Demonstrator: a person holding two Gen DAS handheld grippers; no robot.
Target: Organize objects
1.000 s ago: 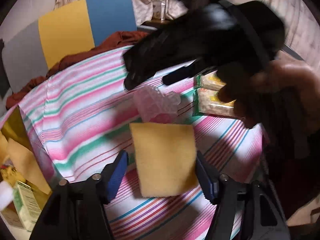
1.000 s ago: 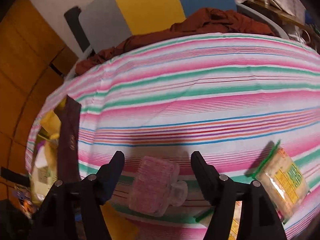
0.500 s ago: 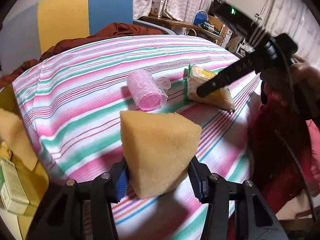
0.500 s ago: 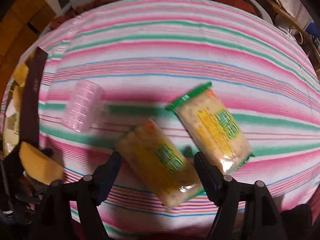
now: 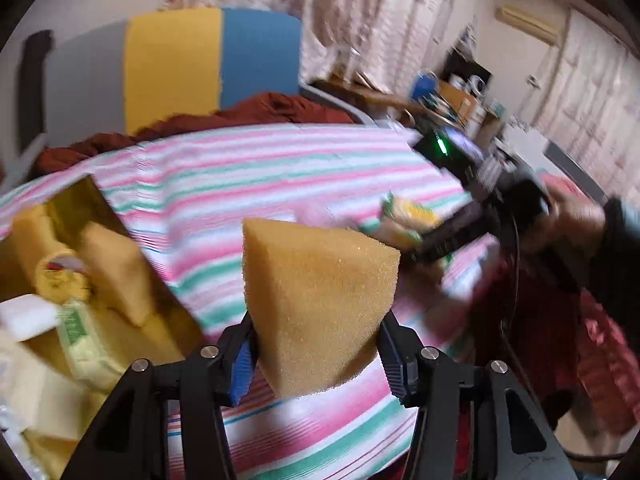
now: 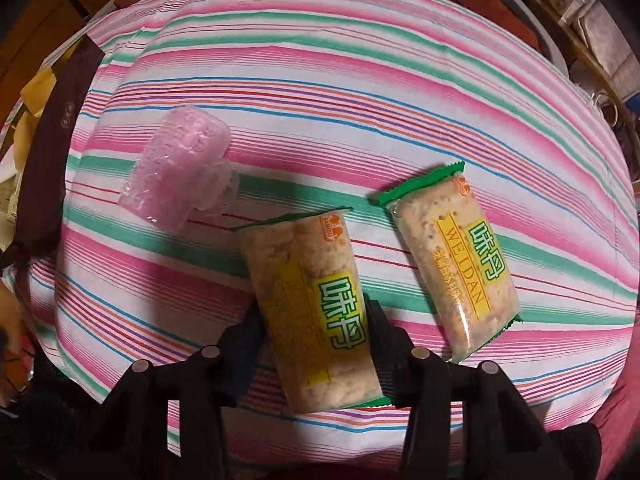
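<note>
Pale patterned curtains (image 5: pixel 360 8) line the far wall behind a grey, yellow and blue panel (image 5: pixel 176 68), with a cluttered wooden shelf (image 5: pixel 452 96) to the right.

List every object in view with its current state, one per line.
Sponge: squeezed in the left gripper, lifted off the cloth.
Near snack pack: sealed, between the right gripper jaws, which have just closed on it.
Far snack pack: sealed, flat on the striped cloth, free.
Hair roller: on its side, untouched.
Box: open, already holding sponges and packets.
</note>
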